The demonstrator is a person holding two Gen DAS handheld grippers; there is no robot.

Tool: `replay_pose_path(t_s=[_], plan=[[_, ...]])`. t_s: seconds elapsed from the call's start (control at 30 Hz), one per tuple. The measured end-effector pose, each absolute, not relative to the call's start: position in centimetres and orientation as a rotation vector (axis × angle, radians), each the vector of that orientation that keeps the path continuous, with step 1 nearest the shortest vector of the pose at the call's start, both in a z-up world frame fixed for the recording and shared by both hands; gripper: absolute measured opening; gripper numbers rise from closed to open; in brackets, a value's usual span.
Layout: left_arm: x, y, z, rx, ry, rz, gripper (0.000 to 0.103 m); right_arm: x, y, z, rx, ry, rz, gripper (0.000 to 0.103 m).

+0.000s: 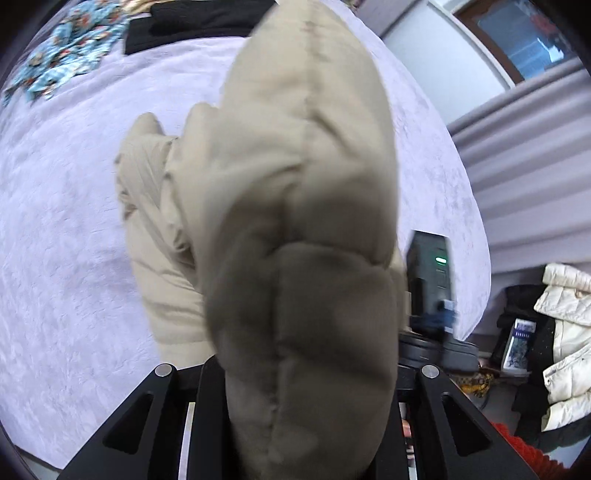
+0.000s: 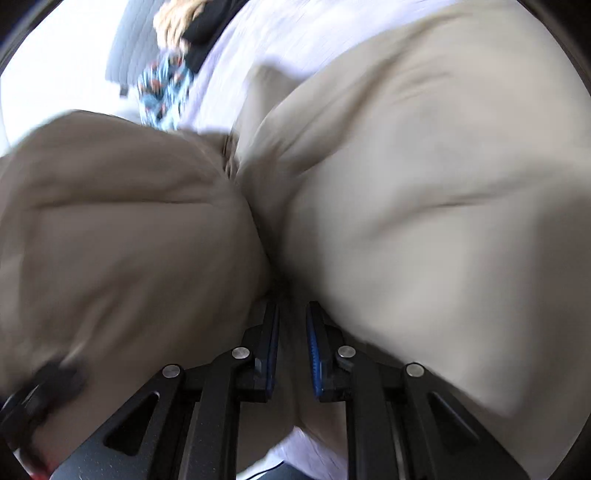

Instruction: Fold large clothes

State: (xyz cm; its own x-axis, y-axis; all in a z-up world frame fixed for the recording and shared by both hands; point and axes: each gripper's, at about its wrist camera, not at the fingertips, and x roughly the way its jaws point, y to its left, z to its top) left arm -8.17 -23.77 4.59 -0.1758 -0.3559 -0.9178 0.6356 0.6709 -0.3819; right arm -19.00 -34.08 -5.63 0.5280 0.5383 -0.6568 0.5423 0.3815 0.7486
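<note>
A puffy beige jacket point(image 1: 295, 192) hangs bunched above the lavender bedspread point(image 1: 66, 240) in the left wrist view. My left gripper point(image 1: 306, 384) is shut on a thick fold of it, and the fabric bulges over the fingers and hides them. Just right of that fold is the black housing of my right gripper point(image 1: 430, 273), with a green light on it. In the right wrist view the same jacket point(image 2: 424, 184) fills the frame. My right gripper point(image 2: 291, 350) pinches a seam of it between its blue pads point(image 2: 314, 354).
A blue floral cloth point(image 1: 66, 48) and a black garment point(image 1: 192, 22) lie at the bed's far side. The bed's edge curves down the right, beside a grey ribbed panel point(image 1: 535, 155). A white puffer jacket point(image 1: 565, 332) and dark clutter sit beyond that edge.
</note>
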Motion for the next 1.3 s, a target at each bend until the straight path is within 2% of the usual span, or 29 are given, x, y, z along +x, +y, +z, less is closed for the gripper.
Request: replay_pose_path(t_s=[0.03, 0.1, 0.17, 0.33, 0.37, 0.4, 0.43, 0.47, 0.5, 0.53, 0.63, 0.77, 0.87, 0.9, 0.93, 0.97, 1.03, 1.13, 1.2, 1.3], plan=[[-8.6, -25.0, 3.9, 0.256, 1.526, -0.913, 0.025, -20.4, -35.3, -5.6, 1.277, 1.072, -0.019, 0.018], [-9.2, -27.4, 2.6, 0.273, 1.57, -0.973, 0.032, -23.5, -37.4, -5.7, 1.332, 1.026, -0.05, 0.018], [-9.1, -29.1, 0.3, 0.228, 1.643, -1.052, 0.051, -26.0, -38.5, -5.9, 1.367, 0.997, -0.073, 0.018], [-9.0, -31.8, -3.4, 0.152, 1.724, -1.127, 0.051, -30.7, -39.3, -5.8, 1.386, 0.971, -0.123, 0.019], [-9.1, -32.3, -3.8, 0.16, 1.732, -1.141, 0.051, -31.4, -39.2, -5.3, 1.376, 0.966, -0.138, 0.023], [-8.5, -32.2, -4.2, 0.17, 1.737, -1.152, 0.051, -32.0, -39.1, -4.7, 1.363, 0.955, -0.147, 0.042], [-8.9, -32.9, -4.6, 0.176, 1.743, -1.162, 0.054, -32.7, -38.9, -3.9, 1.341, 0.938, -0.153, 0.074], [-8.7, -33.7, -4.8, 0.171, 1.755, -1.179, 0.064, -33.3, -38.5, -2.6, 1.299, 0.914, -0.153, 0.087], [-8.6, -34.2, -5.0, 0.144, 1.774, -1.199, 0.068, -33.6, -38.1, -1.6, 1.257, 0.901, -0.149, 0.093], [-8.6, -34.4, -5.3, 0.122, 1.788, -1.205, 0.07, -33.7, -37.4, -0.4, 1.207, 0.89, -0.125, 0.093], [-9.3, -35.6, -5.9, 0.119, 1.795, -1.191, 0.07, -32.7, -34.9, 1.7, 1.11, 0.907, -0.059, 0.093], [-9.1, -35.9, -3.2, 0.147, 1.701, -1.207, 0.07, -29.4, -31.0, 2.6, 0.98, 0.969, 0.022, 0.093], [-8.8, -35.2, 1.1, 0.214, 1.499, -1.227, 0.07, -27.6, -30.4, 1.7, 0.886, 1.007, -0.098, 0.087], [-8.3, -34.7, 2.3, 0.235, 1.428, -1.21, 0.07, -27.6, -30.7, 1.5, 0.879, 1.004, -0.16, 0.067], [-7.7, -33.8, 3.4, 0.261, 1.347, -1.169, 0.07, -27.8, -31.3, 1.2, 0.899, 0.996, -0.215, 0.029], [-7.0, -32.9, 3.8, 0.28, 1.296, -1.122, 0.07, -28.3, -32.0, 0.6, 0.928, 1.001, -0.259, 0.019], [-4.7, -30.8, 3.2, 0.324, 1.232, -0.995, 0.07, -29.6, -33.0, -0.5, 0.995, 0.988, -0.309, 0.016], [-1.7, -28.8, -0.7, 0.382, 1.264, -0.839, 0.07, -31.3, -33.4, -2.0, 1.001, 1.019, -0.365, 0.016], [-1.1, -28.7, -3.5, 0.351, 1.313, -0.814, 0.07, -32.1, -33.5, -2.7, 1.009, 1.029, -0.379, 0.016], [-2.1, -30.9, -5.2, 0.409, 1.273, -0.803, 0.071, -32.8, -33.8, -3.5, 1.015, 1.027, -0.398, 0.016]])
